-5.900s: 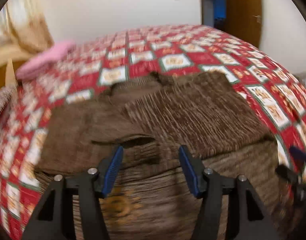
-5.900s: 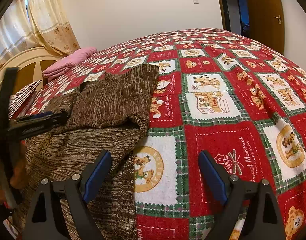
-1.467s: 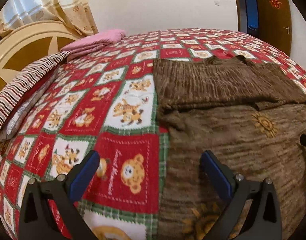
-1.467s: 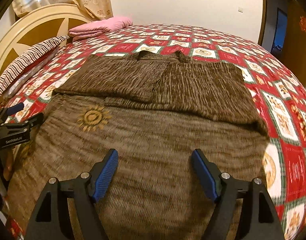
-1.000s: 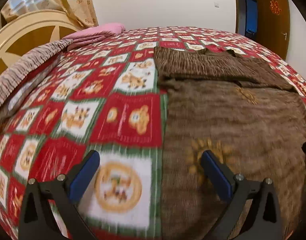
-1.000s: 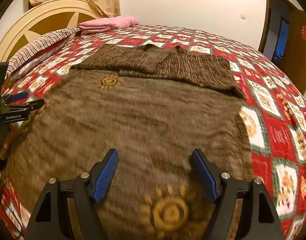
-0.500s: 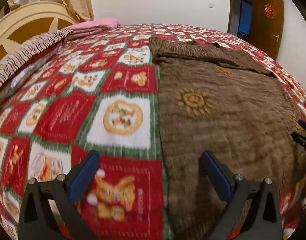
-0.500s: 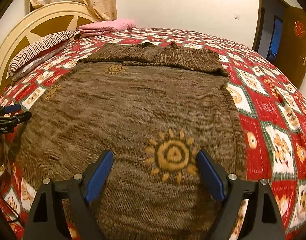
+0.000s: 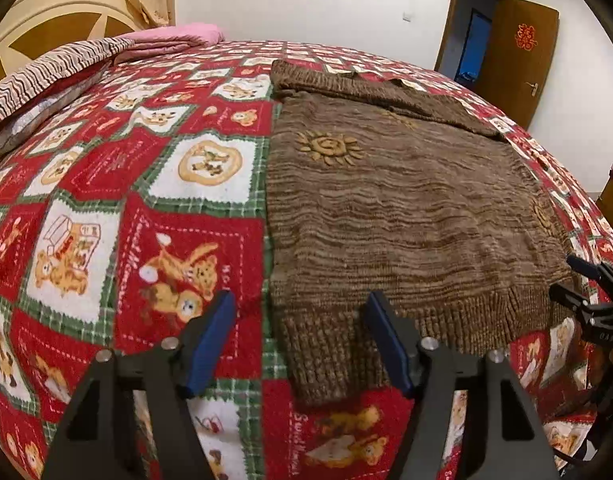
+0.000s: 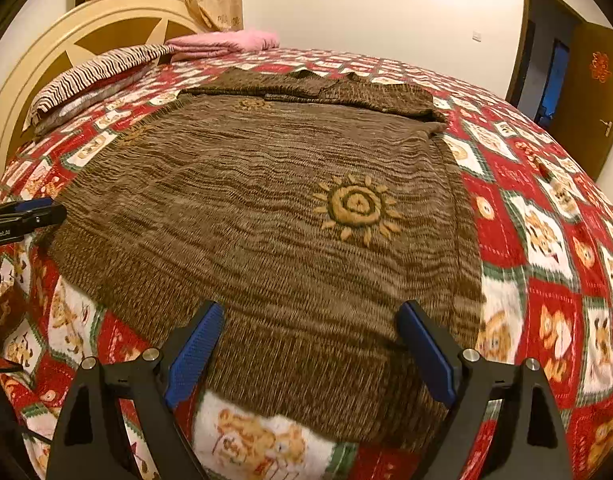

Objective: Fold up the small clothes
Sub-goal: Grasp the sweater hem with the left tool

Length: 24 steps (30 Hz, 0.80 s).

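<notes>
A brown knit sweater (image 9: 386, 208) (image 10: 266, 220) with yellow sun motifs lies flat on the bed, its sleeves folded across the far end by the collar. My left gripper (image 9: 298, 340) hovers over the sweater's near left hem corner. Its jaws are closing, the corner lies between them, and the pads do not press on it. My right gripper (image 10: 310, 344) stands wide open over the near hem, towards the right side, holding nothing. Each gripper shows at the edge of the other's view: the right gripper (image 9: 586, 292) and the left gripper (image 10: 22, 216).
A red, white and green bear-patterned quilt (image 9: 106, 200) (image 10: 546, 220) covers the bed. A folded pink cloth (image 9: 178, 38) (image 10: 226, 42) and a striped pillow (image 9: 46, 68) (image 10: 94, 68) lie by the headboard (image 10: 106, 20). A brown door (image 9: 518, 56) stands open at the far right.
Both grippers have drawn back along the sweater from its folded sleeves to its near hem. The left jaws have narrowed around the hem corner. The right jaws have widened slightly.
</notes>
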Tool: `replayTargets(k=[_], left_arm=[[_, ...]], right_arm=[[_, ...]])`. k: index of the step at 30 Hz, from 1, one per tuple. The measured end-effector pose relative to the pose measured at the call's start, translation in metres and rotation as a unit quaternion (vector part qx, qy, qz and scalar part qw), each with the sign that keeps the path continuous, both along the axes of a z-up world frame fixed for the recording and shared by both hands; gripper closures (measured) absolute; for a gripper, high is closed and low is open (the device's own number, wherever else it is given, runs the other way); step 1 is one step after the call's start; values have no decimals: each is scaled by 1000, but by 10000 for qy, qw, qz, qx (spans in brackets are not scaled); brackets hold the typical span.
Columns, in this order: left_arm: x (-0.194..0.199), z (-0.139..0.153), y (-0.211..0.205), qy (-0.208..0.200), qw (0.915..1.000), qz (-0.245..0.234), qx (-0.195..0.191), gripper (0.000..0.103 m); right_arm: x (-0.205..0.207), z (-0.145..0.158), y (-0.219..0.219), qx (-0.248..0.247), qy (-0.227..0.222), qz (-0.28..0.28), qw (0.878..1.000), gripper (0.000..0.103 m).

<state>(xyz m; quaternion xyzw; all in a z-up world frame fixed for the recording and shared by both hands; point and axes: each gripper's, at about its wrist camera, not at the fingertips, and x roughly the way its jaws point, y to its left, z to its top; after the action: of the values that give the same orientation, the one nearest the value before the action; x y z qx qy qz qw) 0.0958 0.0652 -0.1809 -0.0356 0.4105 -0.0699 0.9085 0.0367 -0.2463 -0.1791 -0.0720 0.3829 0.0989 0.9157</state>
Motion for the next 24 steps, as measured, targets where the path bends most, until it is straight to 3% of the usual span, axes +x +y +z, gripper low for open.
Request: replayTargets(k=[2,4,5,12,20,22,24], left_arm=[[-1,-1,2,5,10000,61,-28,55],[-3,0,5,47,9998,-41,-212,87],[-5,1,5,102,9993,-142,-337,92],[-11,10,11,-6,9990,-49,-452,94],[-9,4,11,18,9989,-52,-465,94],[-10,4,12,7,9988,-51,-480,94],[-10,6,12,-39,9989,-57,-474,94]], right_arm=[[-4,0,1,-52,-56,37,10000,13],[-5,2,-1,-64,-60,27,10000,13],[-6,6,-4,11,-84,-19,10000,13],[-21,32,-47,506,-350,-578,9964,13],[-31,17,-96,1130,140,-1176,9865,13],[-34,12,-96,1109,203,-1184,9866,19],[-34,11,-96,1152,241,-1125,9867,41]])
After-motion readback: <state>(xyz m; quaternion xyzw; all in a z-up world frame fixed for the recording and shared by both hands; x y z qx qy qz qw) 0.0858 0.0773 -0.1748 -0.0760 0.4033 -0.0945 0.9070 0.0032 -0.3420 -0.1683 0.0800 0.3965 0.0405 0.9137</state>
